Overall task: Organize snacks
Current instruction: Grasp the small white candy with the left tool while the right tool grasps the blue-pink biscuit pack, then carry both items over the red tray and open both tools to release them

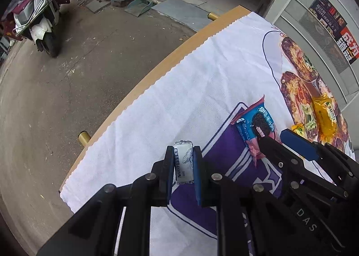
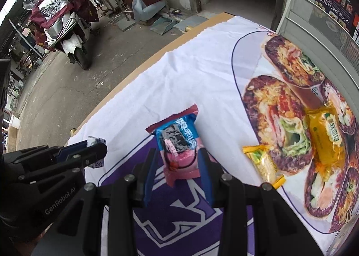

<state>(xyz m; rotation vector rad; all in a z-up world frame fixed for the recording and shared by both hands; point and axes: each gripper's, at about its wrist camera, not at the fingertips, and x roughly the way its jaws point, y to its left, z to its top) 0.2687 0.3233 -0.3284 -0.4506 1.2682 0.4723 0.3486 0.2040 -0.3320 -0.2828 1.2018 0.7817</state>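
Gripping a silver candy (image 1: 184,161), left gripper (image 1: 184,167) clenched, right gripper (image 2: 177,168) clamping blue-pink cookie packet (image 2: 177,143)

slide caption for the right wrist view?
Right claw grips a blue-pink snack packet over the printed cloth; yellow packets lie alongside.

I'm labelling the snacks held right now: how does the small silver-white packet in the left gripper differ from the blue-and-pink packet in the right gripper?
The silver-white packet is small, blocky and pale with dark print; the blue-and-pink packet is longer, flatter and brightly coloured, with crimped ends. The left gripper clamps the silver-white one across nearly its whole width, while the right gripper pinches only the pink lower end of the other. Both are sealed, single-serve wrappers held over the printed cloth.
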